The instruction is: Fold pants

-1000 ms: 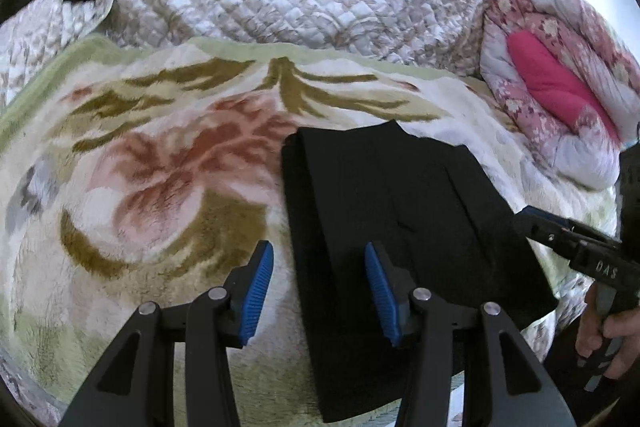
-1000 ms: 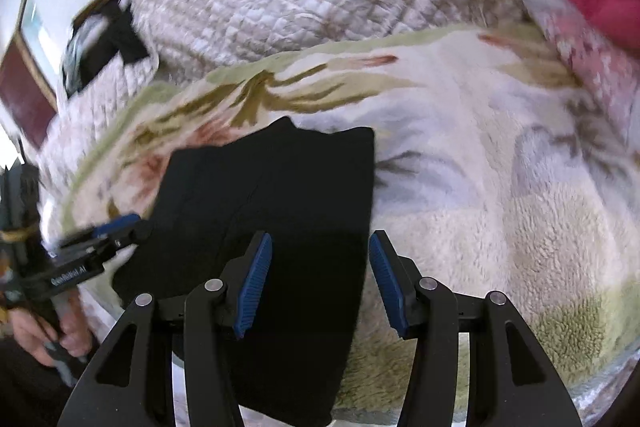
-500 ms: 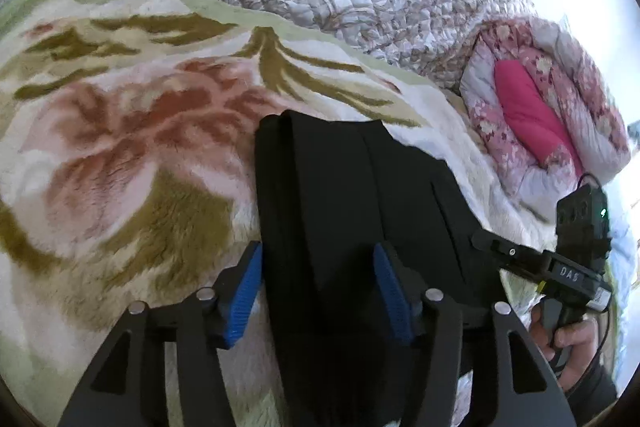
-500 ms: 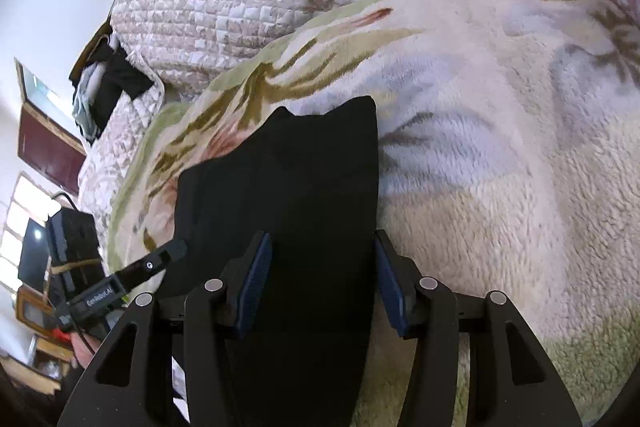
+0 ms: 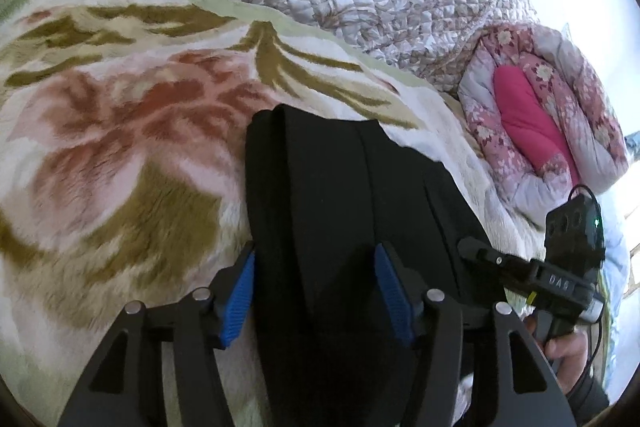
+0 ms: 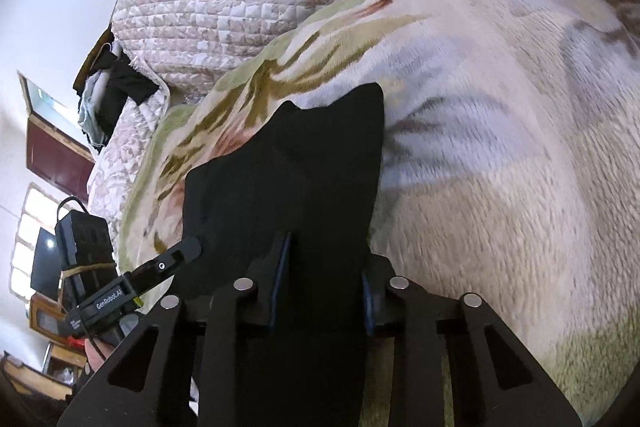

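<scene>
Black pants (image 5: 340, 211) lay folded on the flowery blanket (image 5: 120, 131). The left gripper (image 5: 316, 291) stood wide apart around their near edge, not pinching. The right gripper (image 6: 320, 287) was closing on the pants.

Two fisheye cameras ride the handheld grippers, each looking forward and steeply down at close range along its own fingers onto the black pants (image 5: 340, 211). The left wrist view sits at the pants' left edge, the right wrist view at their right edge (image 6: 296, 187). Both share the pants and the flowered blanket (image 5: 120, 147) beneath.
</scene>
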{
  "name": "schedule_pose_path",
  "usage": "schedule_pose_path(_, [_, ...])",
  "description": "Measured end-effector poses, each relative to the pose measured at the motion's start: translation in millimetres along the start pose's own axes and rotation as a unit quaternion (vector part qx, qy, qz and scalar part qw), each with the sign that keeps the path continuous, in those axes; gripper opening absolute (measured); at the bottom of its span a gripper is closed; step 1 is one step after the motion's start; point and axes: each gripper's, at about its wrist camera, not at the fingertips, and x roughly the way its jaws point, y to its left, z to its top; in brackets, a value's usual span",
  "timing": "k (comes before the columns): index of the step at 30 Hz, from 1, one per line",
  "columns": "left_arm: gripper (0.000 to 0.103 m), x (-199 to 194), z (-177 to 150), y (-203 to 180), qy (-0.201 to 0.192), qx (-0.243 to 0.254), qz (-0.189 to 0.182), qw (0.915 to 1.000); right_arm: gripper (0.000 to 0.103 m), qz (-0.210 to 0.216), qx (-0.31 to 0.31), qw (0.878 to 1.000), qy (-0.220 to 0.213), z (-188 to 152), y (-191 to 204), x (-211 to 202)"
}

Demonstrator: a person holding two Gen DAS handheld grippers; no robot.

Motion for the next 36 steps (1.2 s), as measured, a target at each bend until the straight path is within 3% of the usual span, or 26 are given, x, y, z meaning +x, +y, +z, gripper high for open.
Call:
schedule_pose_path(2, [0.058, 1, 2, -3, -0.002, 0.007, 0.009, 0.9999, 0.023, -0.004, -0.004, 1.000, -0.004, -1, 2, -1])
schedule_pose_path(5, [0.043, -5, 0, -13, -0.014, 0.027, 0.029, 0.9991, 0.017, -0.011, -0.019, 1.000, -0.012, -4, 10, -5])
schedule_pose_path(8, [0.031, -14, 3, -23, -0.027, 0.045, 0.042, 0.9978, 0.017, -0.017, -0.034, 0.999, -0.020, -4, 18, -10])
schedule_pose_path(11, [0.026, -19, 7, -30, -0.030, 0.053, 0.046, 0.9971, 0.016, -0.012, -0.042, 0.999, -0.029, -2, 28, -16])
schedule_pose_path(19, [0.023, -29, 17, -49, -0.034, 0.089, 0.057, 0.9939, 0.016, 0.013, -0.058, 0.997, -0.039, 11, 54, -22])
schedule_pose_path(29, [0.023, -28, 67, -50, -0.050, 0.133, 0.090, 0.9858, 0.016, 0.013, -0.088, 0.995, -0.038, 60, 75, 3])
schedule_pose_path(36, [0.023, -8, 107, -23, -0.054, 0.124, 0.090, 0.9867, 0.016, 0.013, -0.088, 0.995, -0.038, 94, 74, 38])
